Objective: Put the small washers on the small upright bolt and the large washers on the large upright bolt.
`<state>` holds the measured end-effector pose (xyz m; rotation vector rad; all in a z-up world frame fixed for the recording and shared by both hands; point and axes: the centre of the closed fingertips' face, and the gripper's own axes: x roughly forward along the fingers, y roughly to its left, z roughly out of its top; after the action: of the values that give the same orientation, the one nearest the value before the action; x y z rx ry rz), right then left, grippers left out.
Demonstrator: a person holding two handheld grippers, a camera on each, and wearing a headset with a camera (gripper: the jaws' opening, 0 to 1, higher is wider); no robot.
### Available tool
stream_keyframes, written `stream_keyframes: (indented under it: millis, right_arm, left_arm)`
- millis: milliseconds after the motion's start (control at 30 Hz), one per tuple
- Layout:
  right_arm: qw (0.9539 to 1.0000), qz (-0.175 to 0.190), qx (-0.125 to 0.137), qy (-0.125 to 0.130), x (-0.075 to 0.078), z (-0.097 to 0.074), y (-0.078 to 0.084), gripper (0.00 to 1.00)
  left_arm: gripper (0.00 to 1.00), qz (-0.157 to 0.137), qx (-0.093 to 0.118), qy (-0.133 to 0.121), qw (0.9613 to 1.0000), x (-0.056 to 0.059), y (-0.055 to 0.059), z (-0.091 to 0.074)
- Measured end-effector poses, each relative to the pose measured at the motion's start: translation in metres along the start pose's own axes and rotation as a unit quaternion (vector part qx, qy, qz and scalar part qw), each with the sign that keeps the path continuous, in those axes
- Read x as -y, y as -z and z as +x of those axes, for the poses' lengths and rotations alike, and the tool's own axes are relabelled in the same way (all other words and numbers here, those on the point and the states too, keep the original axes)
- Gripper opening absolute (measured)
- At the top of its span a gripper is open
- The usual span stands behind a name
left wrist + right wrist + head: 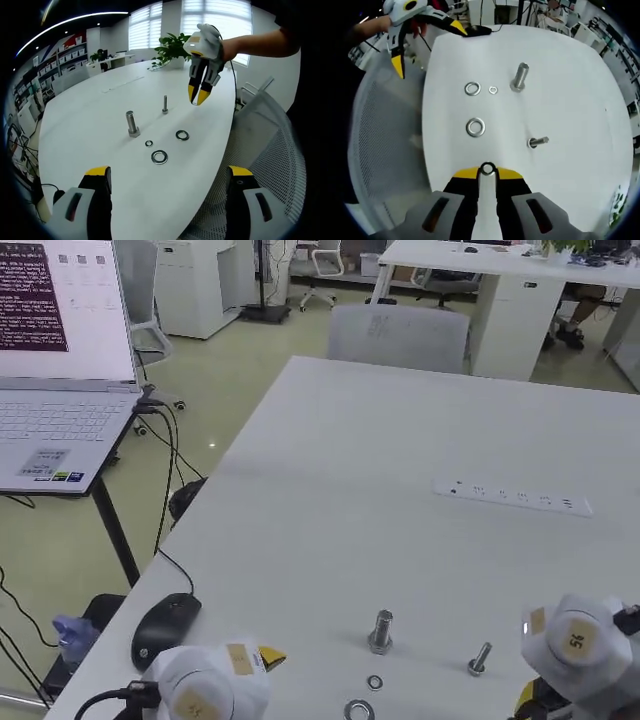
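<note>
Yellow sticker (576,641) "56", on right gripper (528,700)

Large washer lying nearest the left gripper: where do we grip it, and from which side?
Probably from straight above. The large washer lies flat on the table, so it is thin and shows no side face to pinch from the side. With the left gripper open, put one of its fingers in the hole and the other outside, then close on the rim.

A pinched washer (487,165) sits in the right gripper's (487,174) closed jaw tips above the white table (570,75). Ahead lie a near large washer (475,127), a far large washer (472,88) and a small washer (493,90) just beside the large bolt (520,77). The small bolt (538,142) stands apart. The left gripper (427,46) hangs open.
</note>
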<state>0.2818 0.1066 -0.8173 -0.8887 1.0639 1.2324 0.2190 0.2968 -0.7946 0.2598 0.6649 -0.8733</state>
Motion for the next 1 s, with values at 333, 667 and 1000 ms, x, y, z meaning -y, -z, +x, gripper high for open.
stream_keyframes:
  millis: [333, 667, 1000]
  right_arm:
    - [0.9999, 0.003, 0.008, 0.014, 0.027, -0.008, -0.014, 0.12]
    - [0.9994, 0.008, 0.012, 0.031, 0.055, -0.015, -0.025, 0.12]
    - [0.9991, 0.005, 0.011, 0.041, 0.068, -0.009, -0.034, 0.12]
  left_arm:
    - [0.96, -0.002, 0.009, -0.009, 0.9999, -0.008, -0.002, -0.001]
    - [0.96, -0.003, 0.012, -0.015, 0.9998, -0.013, 0.000, 0.002]
    - [0.96, -0.005, 0.018, -0.018, 0.9997, -0.016, 0.000, 0.003]
